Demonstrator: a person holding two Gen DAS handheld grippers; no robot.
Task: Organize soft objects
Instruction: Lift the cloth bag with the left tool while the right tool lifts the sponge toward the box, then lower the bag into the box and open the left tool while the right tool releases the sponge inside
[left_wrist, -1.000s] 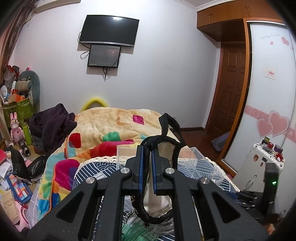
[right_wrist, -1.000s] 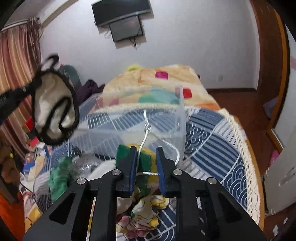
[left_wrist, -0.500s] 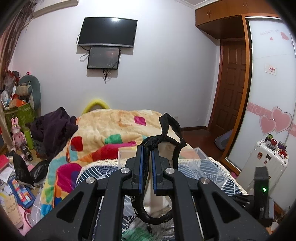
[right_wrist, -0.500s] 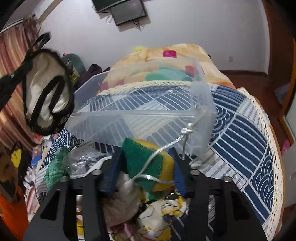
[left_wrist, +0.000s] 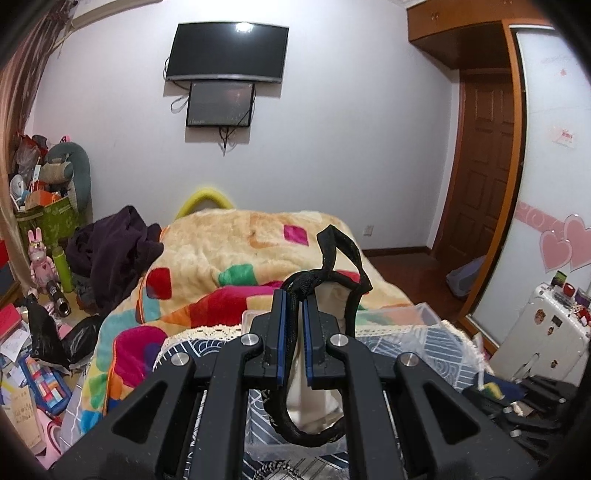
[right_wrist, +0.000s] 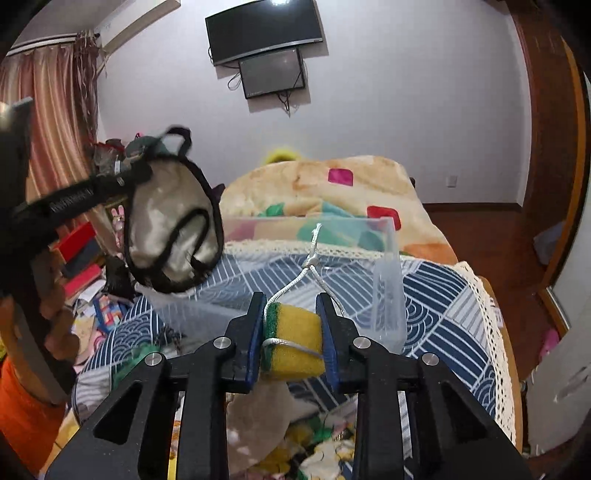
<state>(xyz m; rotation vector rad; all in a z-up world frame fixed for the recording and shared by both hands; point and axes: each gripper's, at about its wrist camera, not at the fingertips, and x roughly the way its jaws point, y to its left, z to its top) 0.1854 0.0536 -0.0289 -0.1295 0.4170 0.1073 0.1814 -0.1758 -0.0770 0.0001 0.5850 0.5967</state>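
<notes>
My left gripper (left_wrist: 295, 299) is shut on the black strap of a beige eye mask (left_wrist: 316, 402), which hangs below the fingers above the clear plastic box (left_wrist: 417, 314). The mask (right_wrist: 166, 221) also shows in the right wrist view, held up at the left over the box (right_wrist: 384, 273). My right gripper (right_wrist: 291, 314) is shut on a yellow and green sponge (right_wrist: 293, 343) with a white cord (right_wrist: 310, 266) tied round it, lifted in front of the box.
The box stands on a blue patterned tablecloth (right_wrist: 436, 306) with a lace edge. Loose cloths and soft items (right_wrist: 280, 443) lie on the table below my right gripper. A bed with a colourful blanket (left_wrist: 229, 258) is behind. A white suitcase (left_wrist: 543, 339) stands at the right.
My right gripper has lifted the sponge off the pile and raised it in front of the box. My left gripper has held the eye mask up, nearly still.
</notes>
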